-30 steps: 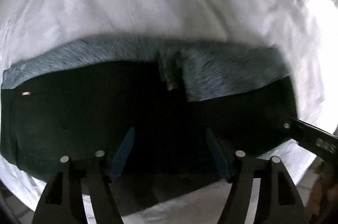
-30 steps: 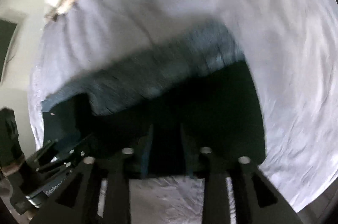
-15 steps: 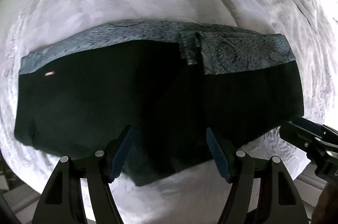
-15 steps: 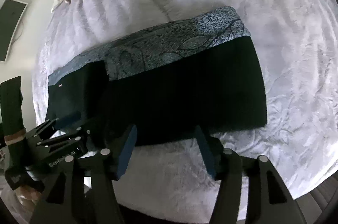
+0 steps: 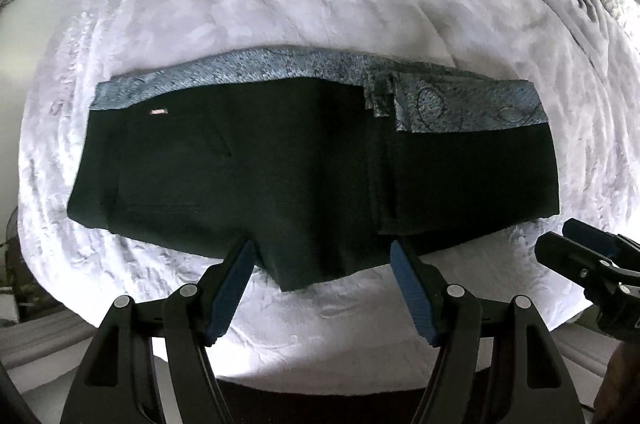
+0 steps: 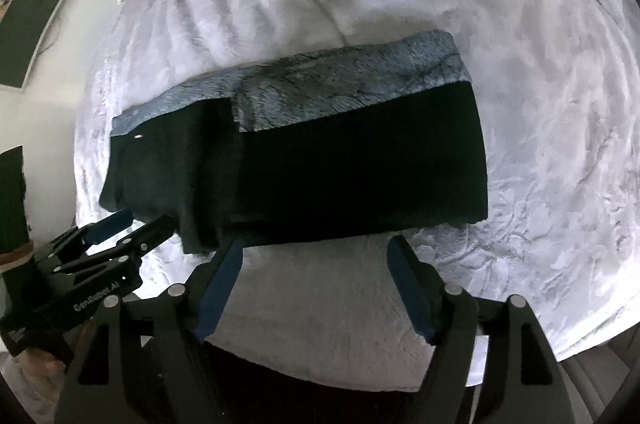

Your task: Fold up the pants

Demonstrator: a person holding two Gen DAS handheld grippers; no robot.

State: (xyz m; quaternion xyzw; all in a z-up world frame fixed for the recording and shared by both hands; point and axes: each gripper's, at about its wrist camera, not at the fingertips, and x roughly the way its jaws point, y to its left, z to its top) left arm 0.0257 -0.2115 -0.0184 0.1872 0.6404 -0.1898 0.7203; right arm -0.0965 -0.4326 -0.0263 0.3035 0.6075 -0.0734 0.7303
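While hanging above the bed point(image 5: 320, 3), left gripper point(image 5: 322, 262) and right gripper point(image 6: 316, 260) spread, empty, right just widened; folded pants point(image 5: 304, 175) flat beneath.

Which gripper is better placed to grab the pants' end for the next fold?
Right, probably. The right gripper hangs open near the free right end of the pants, over bare bedspread. The left gripper is open too, but above the middle of the near edge, far from either end.
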